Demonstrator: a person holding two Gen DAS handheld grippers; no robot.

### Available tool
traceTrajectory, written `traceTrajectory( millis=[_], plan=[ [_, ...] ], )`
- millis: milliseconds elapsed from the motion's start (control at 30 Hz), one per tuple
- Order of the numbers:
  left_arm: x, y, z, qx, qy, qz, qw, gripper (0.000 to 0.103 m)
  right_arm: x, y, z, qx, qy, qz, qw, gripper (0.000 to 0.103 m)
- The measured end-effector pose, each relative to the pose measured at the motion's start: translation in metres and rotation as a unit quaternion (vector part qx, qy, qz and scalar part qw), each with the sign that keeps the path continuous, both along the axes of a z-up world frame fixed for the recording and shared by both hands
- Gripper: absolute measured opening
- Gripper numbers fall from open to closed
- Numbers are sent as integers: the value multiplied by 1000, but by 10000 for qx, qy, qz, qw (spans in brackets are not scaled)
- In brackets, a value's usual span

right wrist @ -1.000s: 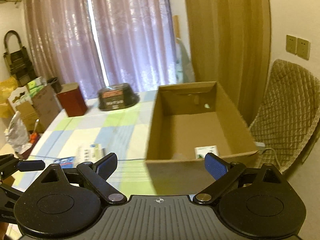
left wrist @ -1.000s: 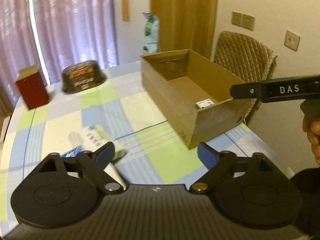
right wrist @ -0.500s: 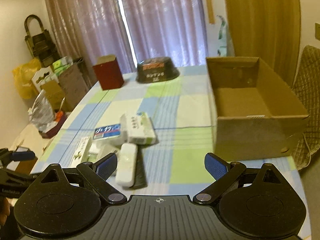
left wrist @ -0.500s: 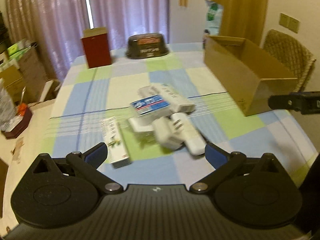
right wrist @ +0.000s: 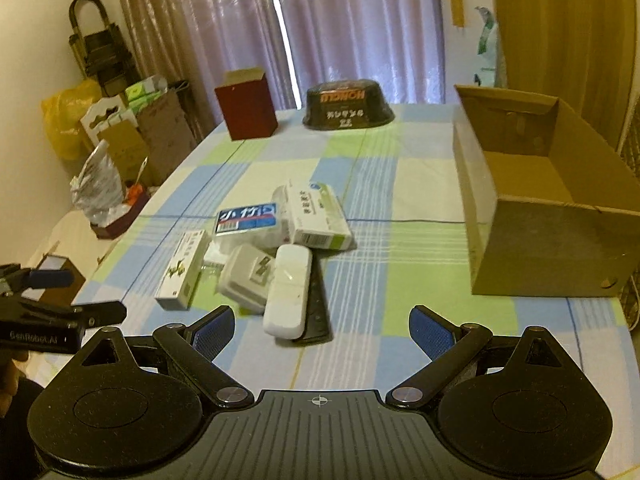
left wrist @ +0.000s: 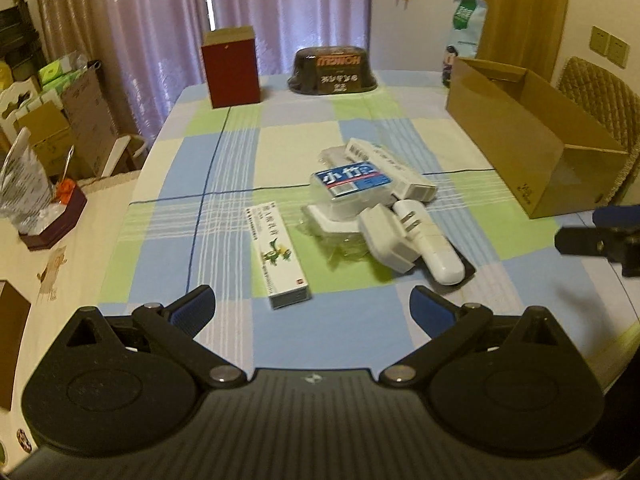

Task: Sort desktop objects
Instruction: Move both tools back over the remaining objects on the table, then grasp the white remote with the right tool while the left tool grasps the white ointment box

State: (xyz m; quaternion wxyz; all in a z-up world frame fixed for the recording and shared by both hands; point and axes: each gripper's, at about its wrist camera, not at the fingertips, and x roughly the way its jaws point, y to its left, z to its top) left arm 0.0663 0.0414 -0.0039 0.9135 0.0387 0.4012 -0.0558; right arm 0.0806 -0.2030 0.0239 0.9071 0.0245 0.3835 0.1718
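Observation:
A pile of small items lies mid-table on the checked cloth. It holds a long white-and-green carton [left wrist: 280,254] [right wrist: 182,276], a blue-labelled clear box [left wrist: 352,182] [right wrist: 246,218], a white carton [left wrist: 390,168] [right wrist: 316,216], a white plug adapter [left wrist: 390,238] [right wrist: 246,276] and a white oblong block [left wrist: 436,248] [right wrist: 288,290] on a flat black slab. An open cardboard box [left wrist: 528,148] [right wrist: 552,216] stands at the right. My left gripper [left wrist: 313,306] hovers open just short of the long carton. Also open and empty, my right gripper [right wrist: 323,328] sits near the block.
A red box [left wrist: 232,66], an upturned dark bowl pack [left wrist: 334,68] and a green-white bag [left wrist: 464,28] stand at the table's far end. A wicker chair [left wrist: 600,96] is behind the cardboard box. Bags and cartons [right wrist: 116,148] crowd the floor on the left.
Both views have swung away from the cardboard box and pulled back, so the pile now lies straight ahead. Both grippers have stayed open and empty.

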Motion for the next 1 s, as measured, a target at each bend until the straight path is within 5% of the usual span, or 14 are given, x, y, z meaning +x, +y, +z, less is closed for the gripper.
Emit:
traceTrajectory(
  millis=[567,733,833,1000],
  plan=[
    [47,15,-35,47,258,168,9995,101,44,34,-56,12,476,314,9984,96],
    [61,17,-48,-14,412,128,9991,92,56,39,-66,14,532,404,9978,96],
    [68,17,-53,-10,441,110,9990,91,63,43,-70,45,586,482,9971,73],
    [80,15,-63,22,533,34,9986,85,72,49,-77,-12,620,528,9967,73]
  ],
)
